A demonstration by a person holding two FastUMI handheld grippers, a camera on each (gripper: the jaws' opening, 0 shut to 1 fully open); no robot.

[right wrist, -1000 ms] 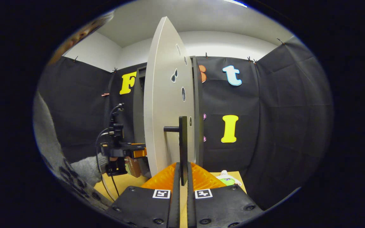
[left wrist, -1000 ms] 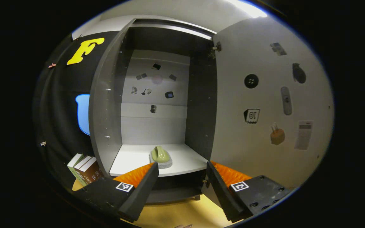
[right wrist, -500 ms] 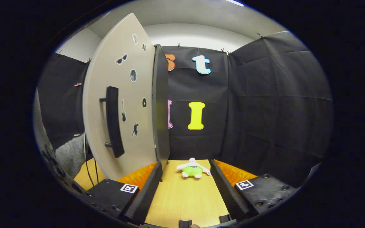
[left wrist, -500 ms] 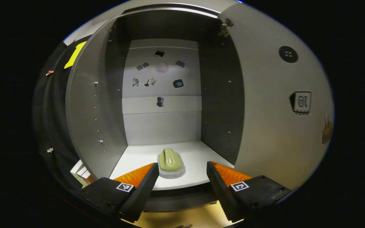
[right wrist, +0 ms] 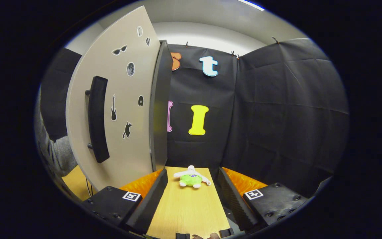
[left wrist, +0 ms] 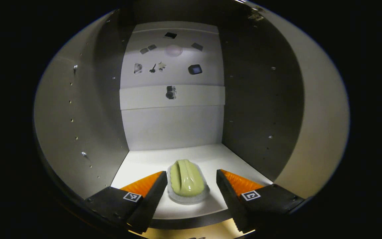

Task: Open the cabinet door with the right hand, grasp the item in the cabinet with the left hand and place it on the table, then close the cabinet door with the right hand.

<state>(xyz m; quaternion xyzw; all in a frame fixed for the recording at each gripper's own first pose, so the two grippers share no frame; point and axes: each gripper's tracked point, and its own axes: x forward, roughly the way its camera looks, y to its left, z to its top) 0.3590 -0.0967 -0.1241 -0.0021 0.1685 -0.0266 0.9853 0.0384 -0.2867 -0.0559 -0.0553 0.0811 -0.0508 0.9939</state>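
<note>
Scrubbing brush (left wrist: 187,181), pale green on top with a whitish base, lies on the white cabinet shelf (left wrist: 134,166) near its front edge, about midway between the side walls, its long axis running front to back. In the left gripper view we see our left gripper (left wrist: 191,192) reaching into the cabinet (left wrist: 88,109) with its fingers spread wide, one on each side of the brush. The fingers (left wrist: 153,196) stand just beside the brush without touching it, and they hold nothing. The cabinet's side walls are grey, and its pale back panel (left wrist: 172,122) carries several small dark stickers in its upper part. A strip of the yellow wooden table (left wrist: 191,232) shows below the shelf's front edge.

In the right gripper view our right gripper (right wrist: 192,196) hovers over the yellow table (right wrist: 187,212), its fingers also wide apart and holding nothing. To its left the cabinet door (right wrist: 124,109) stands swung open, pale, with small dark stickers and a dark vertical bar handle (right wrist: 97,119) on its face. The gripper is clear of both door and handle. A small plush toy (right wrist: 191,177) in green and white lies on the table near its far edge, beyond the fingertips. At the left edge of this view we see a grey sleeve (right wrist: 56,156) behind the door.
</note>
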